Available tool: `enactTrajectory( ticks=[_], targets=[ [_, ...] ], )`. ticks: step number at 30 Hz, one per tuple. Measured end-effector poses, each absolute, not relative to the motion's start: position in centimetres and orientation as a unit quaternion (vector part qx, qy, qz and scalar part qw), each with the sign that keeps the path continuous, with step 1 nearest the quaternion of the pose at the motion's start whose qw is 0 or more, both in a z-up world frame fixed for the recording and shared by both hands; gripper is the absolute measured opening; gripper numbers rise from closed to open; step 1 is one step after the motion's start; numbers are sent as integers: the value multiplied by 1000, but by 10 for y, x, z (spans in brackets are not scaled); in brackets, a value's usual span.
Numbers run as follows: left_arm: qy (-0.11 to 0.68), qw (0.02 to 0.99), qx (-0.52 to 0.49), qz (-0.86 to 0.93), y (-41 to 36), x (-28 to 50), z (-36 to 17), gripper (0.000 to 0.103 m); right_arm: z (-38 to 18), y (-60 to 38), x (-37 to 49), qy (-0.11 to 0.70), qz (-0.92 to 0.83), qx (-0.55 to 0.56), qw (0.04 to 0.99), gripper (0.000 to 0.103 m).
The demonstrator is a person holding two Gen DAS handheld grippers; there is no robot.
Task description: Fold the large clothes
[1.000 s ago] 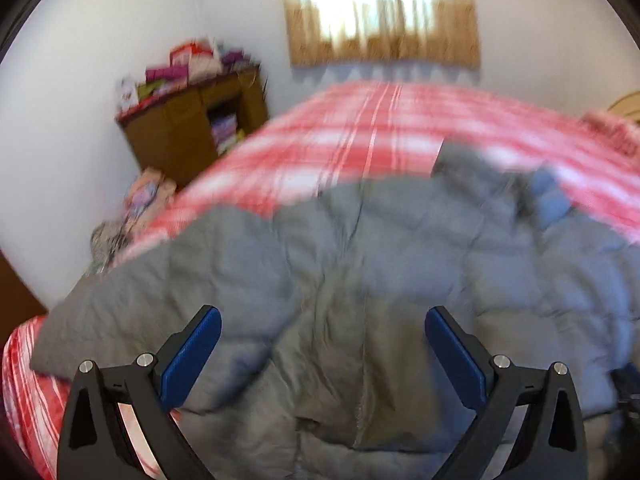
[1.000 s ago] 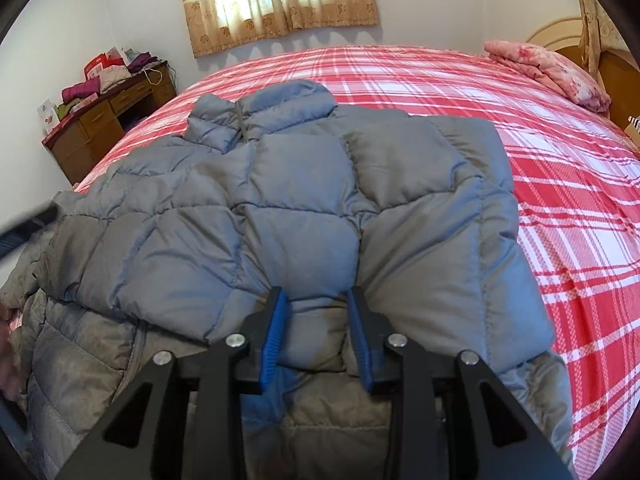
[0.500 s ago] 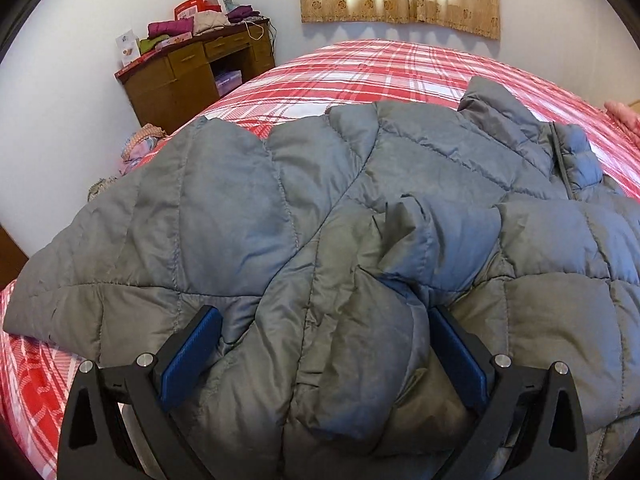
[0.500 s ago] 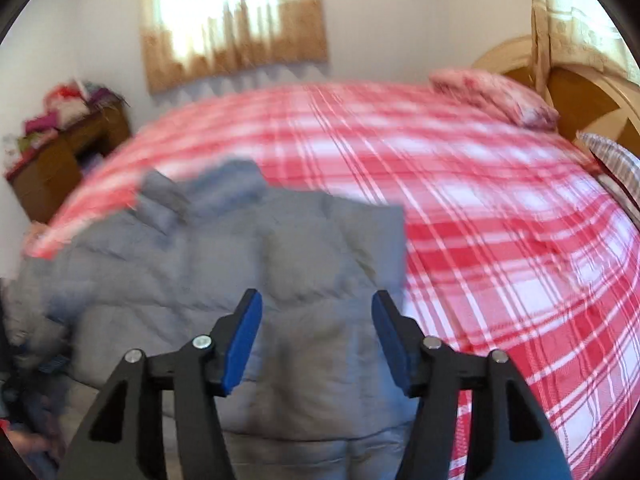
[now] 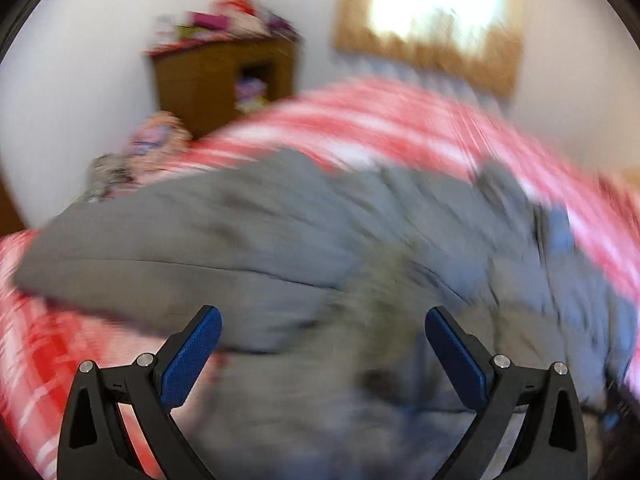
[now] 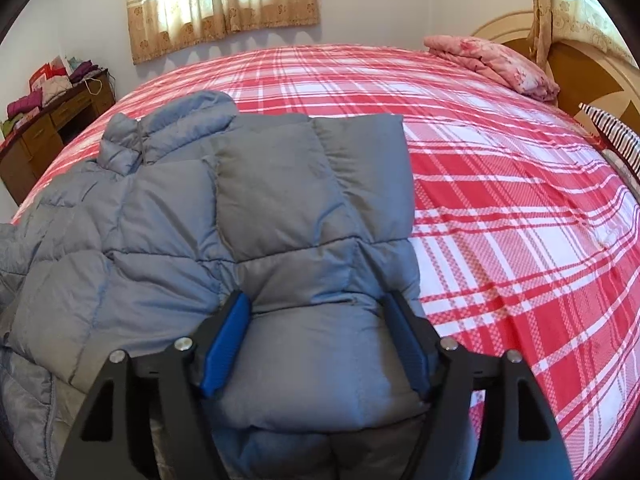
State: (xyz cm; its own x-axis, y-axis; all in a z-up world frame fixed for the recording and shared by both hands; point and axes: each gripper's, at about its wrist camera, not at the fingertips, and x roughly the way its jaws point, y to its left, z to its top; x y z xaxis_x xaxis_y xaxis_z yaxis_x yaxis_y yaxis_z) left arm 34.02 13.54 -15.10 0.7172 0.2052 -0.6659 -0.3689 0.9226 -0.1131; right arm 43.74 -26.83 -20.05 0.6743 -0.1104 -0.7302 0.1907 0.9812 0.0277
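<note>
A grey quilted puffer jacket (image 6: 248, 216) lies on a bed with a red and white plaid sheet (image 6: 500, 184), its collar toward the far left and one side folded over. My right gripper (image 6: 320, 332) is open, its jaws straddling a puffy fold at the jacket's near edge and pressing into it. In the blurred left wrist view the jacket (image 5: 280, 240) spreads across the bed, and my left gripper (image 5: 320, 344) is wide open and empty above its near part.
A wooden desk (image 6: 44, 132) piled with clothes stands by the left wall; it also shows in the left wrist view (image 5: 224, 80). A pink folded blanket (image 6: 492, 64) and a wooden headboard (image 6: 580, 76) are at the far right. A curtained window (image 6: 224, 4) is behind.
My right gripper opened, swung right, then came down over the jacket's near fold. My left gripper stayed open and pulled up and back; its view is blurred by motion.
</note>
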Motion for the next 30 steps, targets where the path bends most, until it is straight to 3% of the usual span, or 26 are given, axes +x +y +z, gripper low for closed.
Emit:
enactTrajectory(
  ticks=[6,9,14,21,24,25,26,30],
  targets=[
    [264,880,-279,278,263,263,-133,102,-201,-266,438,396,-85,44,913,75],
    [271,832,-334,352,317,246,-145,102,-201,-266,438,396,-86,43,913,75],
    [319,791,-354,385,350,263,-170,102,-201,-266,438,396,-87,43,913,76],
    [301,780,-387,390,362,271,-178,101,-202,-267,438,396,-88,43,913,77],
    [306,801,-344,383,356,282,-177,65,-202,-268,438,396,-87,43,913,77],
    [313,808,-349,357,359,287,-183,35,-202,-268,438,395,-87,44,913,77],
    [316,809,-370,330,364,287,-190,14,-202,-268,438,395,-87,45,913,77],
    [280,819,-405,296,364,276,-199,8,-202,-268,437,394,-87,46,914,77]
  ],
)
